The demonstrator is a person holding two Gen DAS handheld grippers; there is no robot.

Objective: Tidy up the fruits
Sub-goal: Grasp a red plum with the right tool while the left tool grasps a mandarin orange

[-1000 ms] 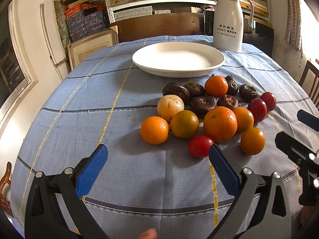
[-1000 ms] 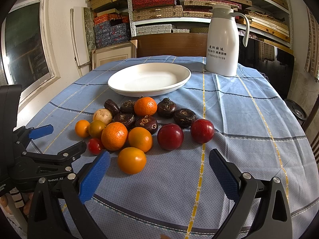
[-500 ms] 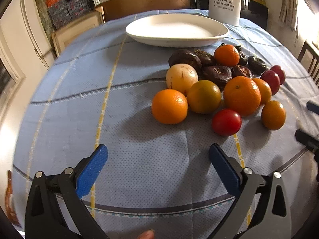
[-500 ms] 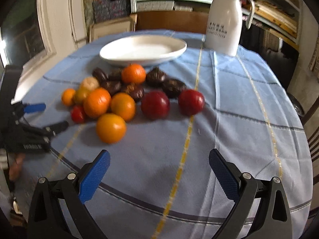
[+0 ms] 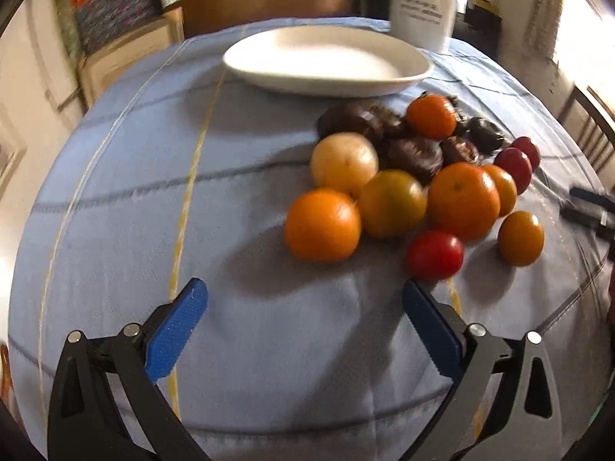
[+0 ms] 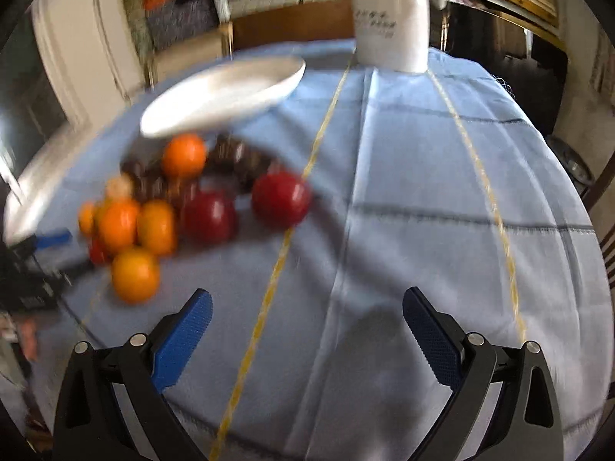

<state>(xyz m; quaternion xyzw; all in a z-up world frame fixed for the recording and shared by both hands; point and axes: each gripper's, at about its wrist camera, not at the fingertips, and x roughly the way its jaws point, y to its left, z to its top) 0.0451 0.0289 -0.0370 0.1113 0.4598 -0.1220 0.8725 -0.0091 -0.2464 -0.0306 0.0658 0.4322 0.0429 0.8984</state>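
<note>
- The desk (image 5: 115, 199) wears a pale blue cloth with thin yellow and dark stripes crossing it.
- The fruits (image 5: 415, 192) lie heaped on the cloth, right of the middle: oranges, red ones, dark brown ones and a pale one, many touching.
- A white plate (image 5: 326, 61) sits just beyond the heap, nothing on it.
- A white jug (image 6: 392, 19) stands at the far edge, right of the plate.
- Behind the desk are shelves (image 5: 115, 7) stacked with boxes, and a bright window (image 5: 584, 30) at the right.
- The left tool (image 5: 303, 303) hangs near the heap, fingers apart, gripping nothing.
- The right tool (image 6: 307, 307) hangs over bare cloth right of the fruits, fingers apart, holding nothing.
</note>
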